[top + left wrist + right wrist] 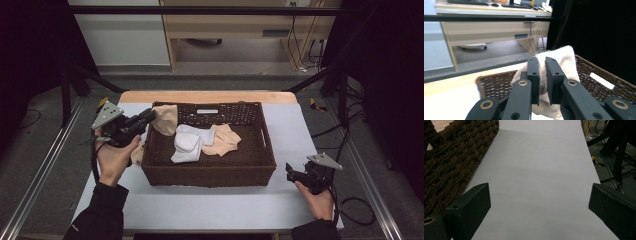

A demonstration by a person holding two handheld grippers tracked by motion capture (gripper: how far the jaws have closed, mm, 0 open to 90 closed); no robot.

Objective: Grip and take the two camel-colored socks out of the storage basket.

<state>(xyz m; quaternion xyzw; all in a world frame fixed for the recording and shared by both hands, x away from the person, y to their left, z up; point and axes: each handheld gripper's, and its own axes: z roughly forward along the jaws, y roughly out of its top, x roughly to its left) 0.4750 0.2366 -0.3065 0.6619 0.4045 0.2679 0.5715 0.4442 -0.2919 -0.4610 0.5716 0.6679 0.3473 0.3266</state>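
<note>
Beige sock (165, 119) — dark-brown woven basket (210, 175) — white socks (189, 144).

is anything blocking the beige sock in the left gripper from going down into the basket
Nothing visible. The left gripper holds the beige sock at the basket's left rim; the white socks lie further in.

In the left gripper view, the two black jaws of the left gripper (542, 80) cover the middle of the cream knitted sock (565, 60) pinched between them, and its lower end runs off the bottom edge. In the high view, that sock's tail drops out of sight behind the near-left wall of the dark brown woven wicker basket (210, 175). In the right gripper view, the basket is cut off at the left edge.
</note>
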